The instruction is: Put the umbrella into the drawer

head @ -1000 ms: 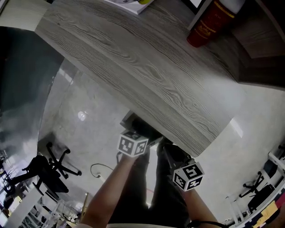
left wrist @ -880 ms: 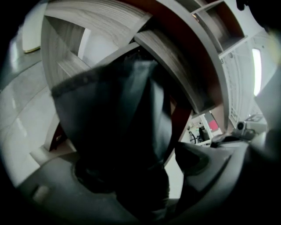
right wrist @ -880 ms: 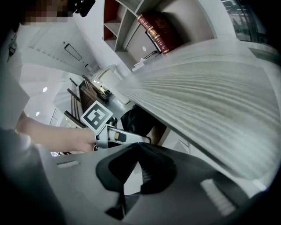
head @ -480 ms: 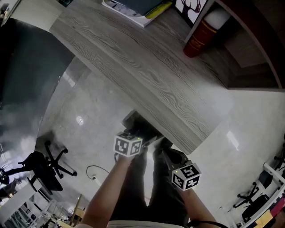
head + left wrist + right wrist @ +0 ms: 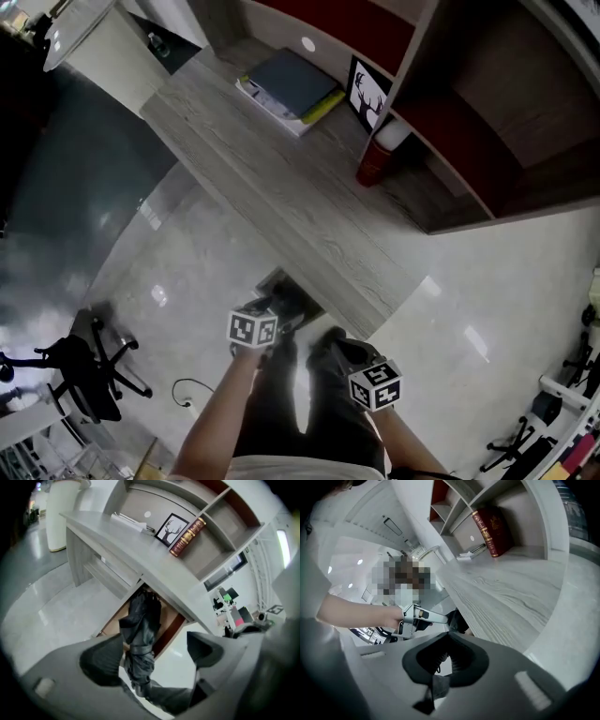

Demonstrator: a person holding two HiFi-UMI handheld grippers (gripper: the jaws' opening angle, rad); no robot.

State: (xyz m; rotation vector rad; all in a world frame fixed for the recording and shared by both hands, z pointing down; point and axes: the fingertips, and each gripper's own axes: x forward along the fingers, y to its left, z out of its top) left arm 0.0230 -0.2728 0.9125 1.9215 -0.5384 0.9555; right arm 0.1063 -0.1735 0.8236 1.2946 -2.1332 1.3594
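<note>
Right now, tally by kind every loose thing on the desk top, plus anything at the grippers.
Red book: 1
Framed deer picture: 1
Pile of books and papers: 1
Dark folded umbrella: 1
Total: 4

No word, number or brand can be read. The red book (image 5: 187, 537), well beyond the left gripper's (image 5: 151, 654) fingers (image 5: 101, 663) and above them, carries gold marks on its spine, too small to make out. The framed picture (image 5: 171, 528) just left of it shows only an antlered head. The marker cube (image 5: 251, 329) behind those fingers bears black-and-white squares, no letters.
</note>
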